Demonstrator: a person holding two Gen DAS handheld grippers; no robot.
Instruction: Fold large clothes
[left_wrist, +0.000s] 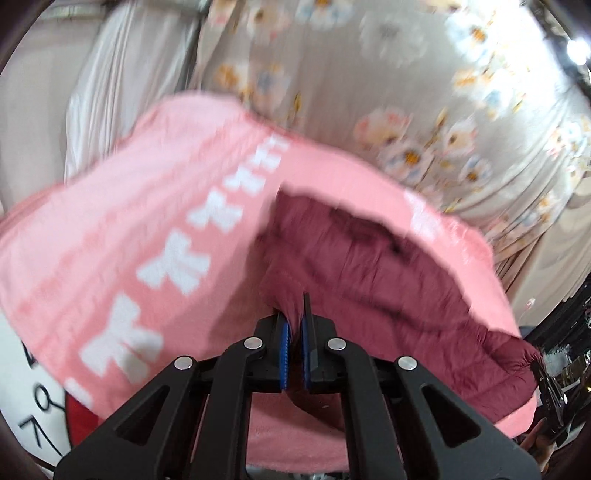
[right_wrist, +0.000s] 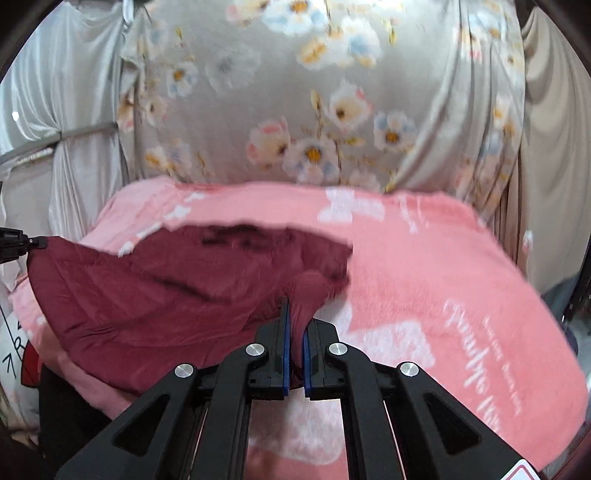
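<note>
A dark maroon quilted jacket (right_wrist: 147, 295) sags in creases over a pink blanket (right_wrist: 424, 266) in mid-frame. The left claw (left_wrist: 295, 317) pinches one bunched edge; the right claw (right_wrist: 295, 321) pinches another, at lower centre. White bows and cursive script mark the blanket; the script is too blurred to read.

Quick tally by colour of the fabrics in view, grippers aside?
Maroon quilted garment: 1
Pink blanket: 1
Grey floral sheet: 1
Plain pale curtain: 1
Total: 4
</note>
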